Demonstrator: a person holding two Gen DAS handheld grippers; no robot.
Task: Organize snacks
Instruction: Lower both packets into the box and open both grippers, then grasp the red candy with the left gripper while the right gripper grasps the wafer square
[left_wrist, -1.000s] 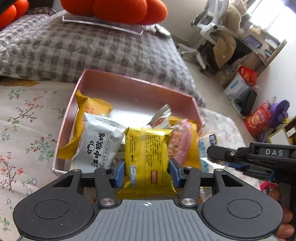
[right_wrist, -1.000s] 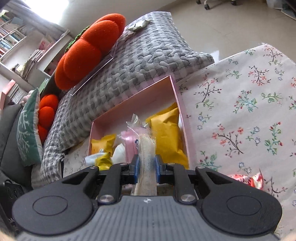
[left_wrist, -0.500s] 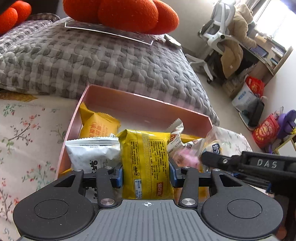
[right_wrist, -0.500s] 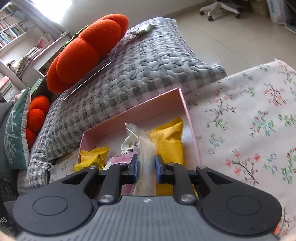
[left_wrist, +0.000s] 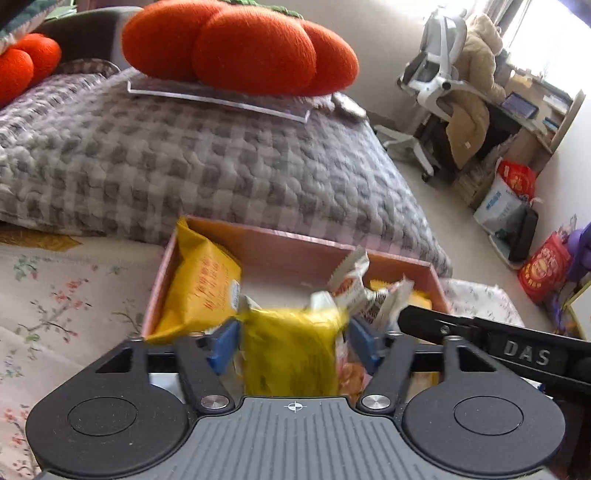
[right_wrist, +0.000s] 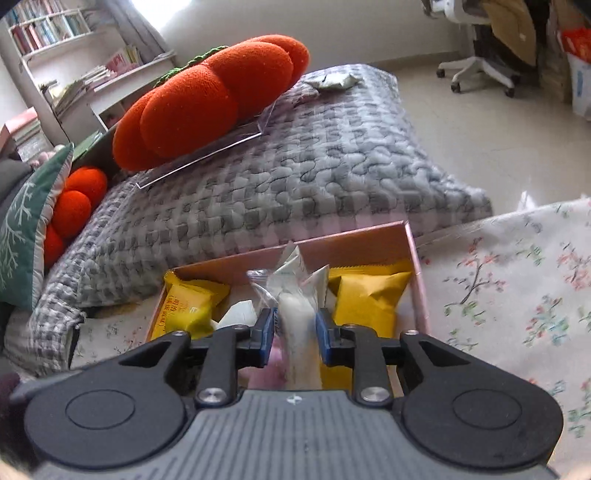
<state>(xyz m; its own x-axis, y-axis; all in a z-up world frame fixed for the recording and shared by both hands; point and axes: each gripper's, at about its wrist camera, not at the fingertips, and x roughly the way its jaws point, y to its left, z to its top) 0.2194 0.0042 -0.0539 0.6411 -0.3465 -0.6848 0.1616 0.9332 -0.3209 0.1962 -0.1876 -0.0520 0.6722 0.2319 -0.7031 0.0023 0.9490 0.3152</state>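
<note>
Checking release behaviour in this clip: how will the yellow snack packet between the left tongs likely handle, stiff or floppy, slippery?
The yellow snack packet looks like crinkled film, so probably floppy and light. Its glossy wrapper may slide as the left tongs open. It likely drops into the pink box.

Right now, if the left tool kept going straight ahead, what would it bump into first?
Probably the yellow snack packet between the opening left tool, then the snacks piled in the pink box. Depth is unclear.

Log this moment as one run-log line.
left gripper: opening, yellow packet between fingers | right gripper: opening, white packet between | over pink box
</note>
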